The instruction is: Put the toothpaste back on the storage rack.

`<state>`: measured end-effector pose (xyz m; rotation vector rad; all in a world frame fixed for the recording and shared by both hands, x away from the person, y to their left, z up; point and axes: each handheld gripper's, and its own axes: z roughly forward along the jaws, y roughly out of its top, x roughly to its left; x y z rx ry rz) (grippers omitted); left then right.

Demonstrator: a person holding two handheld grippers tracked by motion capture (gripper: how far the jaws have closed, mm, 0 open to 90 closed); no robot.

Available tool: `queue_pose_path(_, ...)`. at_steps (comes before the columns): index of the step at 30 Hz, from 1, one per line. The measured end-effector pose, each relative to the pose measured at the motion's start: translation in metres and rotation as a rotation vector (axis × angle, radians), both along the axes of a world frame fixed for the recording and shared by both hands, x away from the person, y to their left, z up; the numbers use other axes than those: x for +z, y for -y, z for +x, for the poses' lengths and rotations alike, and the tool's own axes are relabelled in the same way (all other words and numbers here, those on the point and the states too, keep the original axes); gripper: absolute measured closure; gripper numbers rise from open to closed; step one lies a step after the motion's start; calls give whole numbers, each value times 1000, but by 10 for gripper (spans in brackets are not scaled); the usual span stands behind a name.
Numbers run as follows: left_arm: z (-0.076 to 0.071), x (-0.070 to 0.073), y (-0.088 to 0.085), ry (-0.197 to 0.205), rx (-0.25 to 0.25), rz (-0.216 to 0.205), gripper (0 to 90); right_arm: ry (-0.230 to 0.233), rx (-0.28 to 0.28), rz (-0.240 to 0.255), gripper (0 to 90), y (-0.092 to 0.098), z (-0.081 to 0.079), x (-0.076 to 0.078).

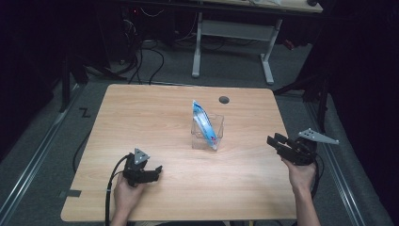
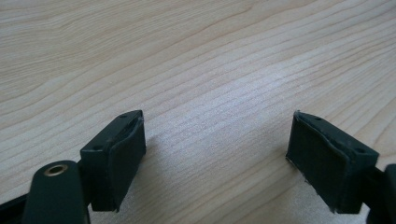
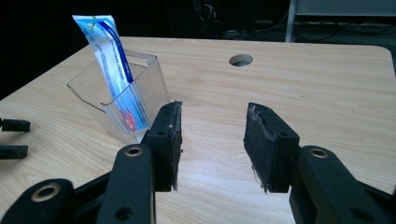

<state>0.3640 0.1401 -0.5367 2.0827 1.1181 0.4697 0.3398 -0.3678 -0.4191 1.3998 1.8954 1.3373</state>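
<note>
A clear plastic box [image 1: 207,133] stands near the middle of the wooden table [image 1: 141,117], and a blue and white packet [image 1: 203,122] leans upright inside it. The right gripper view shows the box [image 3: 135,93] and the packet [image 3: 112,65] at upper left. My left gripper [image 1: 157,170] rests low over the table at the front left, jaws wide apart over bare wood [image 2: 215,135]. My right gripper [image 1: 274,141] hangs at the table's right edge and points toward the box. Its jaws [image 3: 212,140] stand open with nothing between them.
A round cable hole [image 1: 224,100] sits in the tabletop behind the box, also the hole [image 3: 241,59] in the right gripper view. Behind the table stands a white desk frame [image 1: 233,37] with cables on the grey floor. Dark surroundings lie left and right.
</note>
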Motion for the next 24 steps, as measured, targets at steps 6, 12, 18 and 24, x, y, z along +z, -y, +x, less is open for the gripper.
queue_pose_path(6, 0, 0, 0, 0, 0, 0, 196, -13, -2, 6, 569, 1, -1, -7)
queue_pose_path(12, 0, 0, 0, 0, 0, 0, 196, -27, -2, 9, 570, 0, -2, -16)
queue_pose_path(18, 0, 0, 0, 0, 0, 0, 196, -38, -4, 10, 570, 0, -1, -23)
queue_pose_path(24, 0, 0, 0, 0, 0, 0, 196, -52, -4, 5, 570, -2, -1, -30)
